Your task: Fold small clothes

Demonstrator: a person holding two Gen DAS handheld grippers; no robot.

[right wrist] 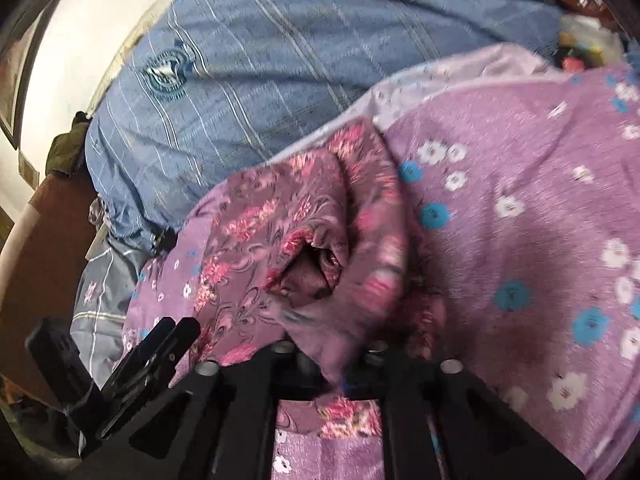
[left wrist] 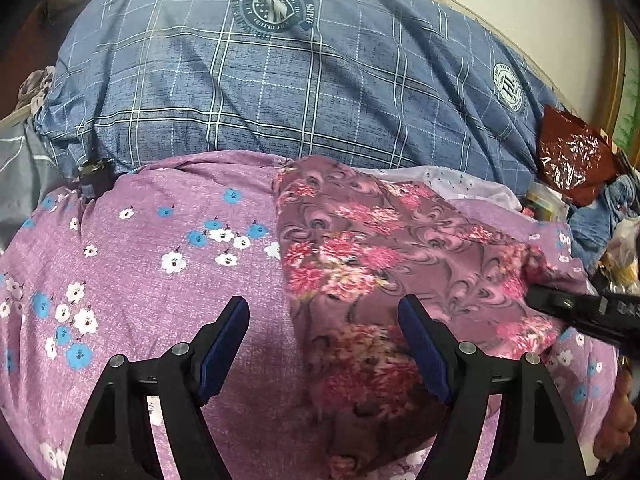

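Observation:
A small mauve garment with pink flowers (left wrist: 360, 264) lies spread on a purple flowered bedsheet (left wrist: 160, 280). My left gripper (left wrist: 323, 344) is open and empty, just above the garment's near left edge. My right gripper (right wrist: 332, 360) is shut on the flowered garment (right wrist: 280, 240), holding a bunched edge that covers its fingertips. The right gripper also shows at the right edge of the left wrist view (left wrist: 584, 312), and the left gripper shows at the lower left of the right wrist view (right wrist: 160, 344).
A big blue plaid pillow (left wrist: 280, 80) lies behind the garment. A pale lilac cloth (left wrist: 460, 184) peeks out beyond it. A dark red foil bag (left wrist: 572, 156) and mixed clutter (left wrist: 608, 220) sit at the right. Wall and wooden frame lie beyond.

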